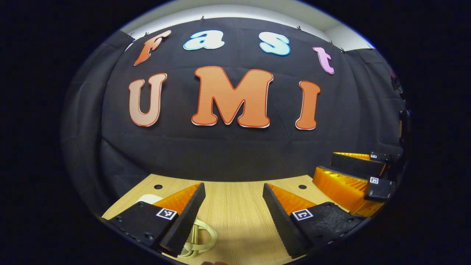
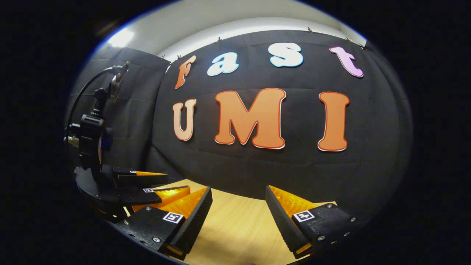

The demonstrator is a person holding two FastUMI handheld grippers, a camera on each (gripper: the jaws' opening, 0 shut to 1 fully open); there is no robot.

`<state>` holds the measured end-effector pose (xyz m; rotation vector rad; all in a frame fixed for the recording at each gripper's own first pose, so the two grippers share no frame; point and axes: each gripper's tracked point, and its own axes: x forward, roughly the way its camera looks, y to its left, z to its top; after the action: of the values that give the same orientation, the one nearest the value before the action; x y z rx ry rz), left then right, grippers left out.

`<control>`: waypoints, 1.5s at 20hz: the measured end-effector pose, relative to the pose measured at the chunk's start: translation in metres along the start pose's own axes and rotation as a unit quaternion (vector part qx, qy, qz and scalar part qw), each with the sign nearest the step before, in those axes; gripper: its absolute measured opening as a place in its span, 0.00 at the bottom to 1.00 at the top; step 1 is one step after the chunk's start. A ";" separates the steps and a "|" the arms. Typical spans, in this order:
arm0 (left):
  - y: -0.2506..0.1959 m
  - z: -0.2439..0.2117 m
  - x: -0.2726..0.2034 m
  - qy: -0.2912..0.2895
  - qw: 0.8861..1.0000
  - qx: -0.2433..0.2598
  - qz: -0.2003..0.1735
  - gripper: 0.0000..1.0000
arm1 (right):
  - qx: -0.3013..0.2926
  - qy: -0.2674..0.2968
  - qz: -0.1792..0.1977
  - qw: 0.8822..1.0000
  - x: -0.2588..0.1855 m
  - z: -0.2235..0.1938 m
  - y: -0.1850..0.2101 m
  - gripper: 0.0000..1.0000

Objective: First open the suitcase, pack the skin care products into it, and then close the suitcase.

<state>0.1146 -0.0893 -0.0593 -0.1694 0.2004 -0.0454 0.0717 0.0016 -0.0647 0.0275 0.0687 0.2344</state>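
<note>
Above the wooden table [image 1: 235, 209], left claw [image 1: 233, 204] and right claw [image 2: 238, 208] both wide, holding nothing; packing seemingly unstarted.

Pale wooden table [image 1: 235, 209] — cream looped handle [image 1: 200, 239], pale rounded object [image 1: 149, 198]

Both views are sharp but strongly bowed at the edges, lit from overhead, with a ceiling glare patch [image 2: 121, 37] far left and the wooden table [image 1: 235, 206] brightly lit.
</note>
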 end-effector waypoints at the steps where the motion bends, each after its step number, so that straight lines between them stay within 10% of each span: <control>1: 0.000 0.007 -0.002 -0.011 1.000 0.004 0.004 0.97 | -0.003 -0.001 0.001 1.000 0.001 0.002 -0.001 0.93; 30: 0.001 0.039 -0.021 -0.065 0.996 0.034 0.056 0.98 | -0.019 -0.039 -0.007 0.999 -0.013 0.020 -0.011 0.93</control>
<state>0.1022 -0.0811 -0.0179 -0.0919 0.0782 0.0706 0.0633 -0.0128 -0.0449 -0.0022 -0.0138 0.2204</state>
